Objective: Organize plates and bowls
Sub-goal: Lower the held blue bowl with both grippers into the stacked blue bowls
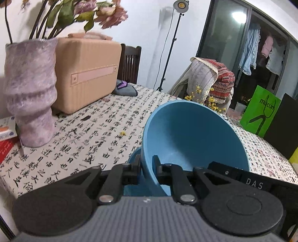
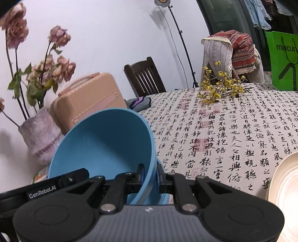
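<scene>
Above the tablecloth (image 1: 89, 141), blue bowl (image 1: 191, 137) tilted, both tools gripping opposite rims

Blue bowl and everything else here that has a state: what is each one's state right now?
blue bowl: tilted, rim held on both sides, a second blue piece just beneath it.
left gripper: shut on the bowl's rim.
right gripper: shut on the opposite rim.
cream plate: lying flat on the tablecloth, mostly cut off.
floor lamp: switched on.
suitcase: closed, on the table.
</scene>
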